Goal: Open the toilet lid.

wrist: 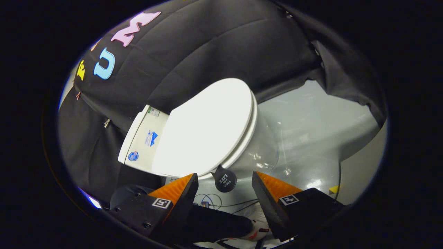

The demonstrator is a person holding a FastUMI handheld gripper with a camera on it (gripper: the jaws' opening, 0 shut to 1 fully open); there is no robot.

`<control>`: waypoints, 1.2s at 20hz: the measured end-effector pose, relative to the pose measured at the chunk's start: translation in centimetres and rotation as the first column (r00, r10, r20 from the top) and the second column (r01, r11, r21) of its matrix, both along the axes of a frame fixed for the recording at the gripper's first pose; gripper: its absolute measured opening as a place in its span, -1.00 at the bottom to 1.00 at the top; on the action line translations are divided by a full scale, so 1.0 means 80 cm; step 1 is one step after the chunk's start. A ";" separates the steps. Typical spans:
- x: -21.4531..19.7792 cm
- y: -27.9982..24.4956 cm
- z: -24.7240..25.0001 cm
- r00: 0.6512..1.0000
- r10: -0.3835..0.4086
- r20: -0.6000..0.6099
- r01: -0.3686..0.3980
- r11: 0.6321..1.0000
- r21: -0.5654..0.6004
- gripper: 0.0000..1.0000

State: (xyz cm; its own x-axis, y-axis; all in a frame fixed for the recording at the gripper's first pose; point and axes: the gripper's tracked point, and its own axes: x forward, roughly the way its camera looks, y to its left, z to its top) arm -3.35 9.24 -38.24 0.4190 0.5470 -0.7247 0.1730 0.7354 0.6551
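Gripper (225, 183) fingers spread apart, empty; white toilet lid (204, 128) down flat on the seat just beyond them (round black tag (225, 180) hanging between the tips), tank (142, 138) far left

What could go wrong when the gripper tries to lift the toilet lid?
The gripper is open, its fingers apart and short of the lid, which lies shut on the seat.
1. The lid looks smooth and glossy, so the fingers may slip off its edge.
2. A black round tag hangs between the fingers, just ahead; they might catch it instead of the lid.
3. Lid and seat sit close together, so both might be lifted.
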 end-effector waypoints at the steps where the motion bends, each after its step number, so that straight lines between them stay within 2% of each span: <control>1: -0.002 0.004 -0.010 1.000 0.002 -0.024 -0.002 1.000 -0.003 0.94; 2: -0.003 0.007 -0.024 0.999 0.012 -0.043 -0.013 1.000 -0.027 0.84; 4: 0.001 0.011 -0.038 0.999 0.030 -0.041 -0.032 0.998 -0.046 0.36; 6: 0.005 0.030 -0.037 0.998 0.044 -0.041 -0.045 0.999 -0.014 -0.12; 8: 0.002 0.032 -0.040 0.995 0.090 -0.031 -0.091 0.995 -0.030 -0.11; 11: 0.002 0.031 -0.040 0.992 0.118 -0.049 -0.119 0.993 -0.009 -0.11; 12: 0.013 0.005 -0.022 0.993 0.098 -0.068 -0.098 0.995 0.002 -0.23; 13: 0.005 0.020 -0.045 0.992 0.093 -0.089 -0.092 0.996 0.015 -0.34; 19: 0.001 0.021 -0.041 0.981 0.190 -0.040 -0.190 0.982 -0.004 -0.35; 23: -0.001 0.017 -0.042 0.973 0.227 -0.034 -0.227 0.974 -0.006 -0.62; 24: 0.004 0.002 -0.029 0.989 0.137 -0.052 -0.136 0.990 0.027 -0.69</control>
State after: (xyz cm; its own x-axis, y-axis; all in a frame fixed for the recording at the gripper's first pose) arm -3.01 9.37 -40.59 0.3001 0.6137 -0.7303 0.1075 0.7389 0.6652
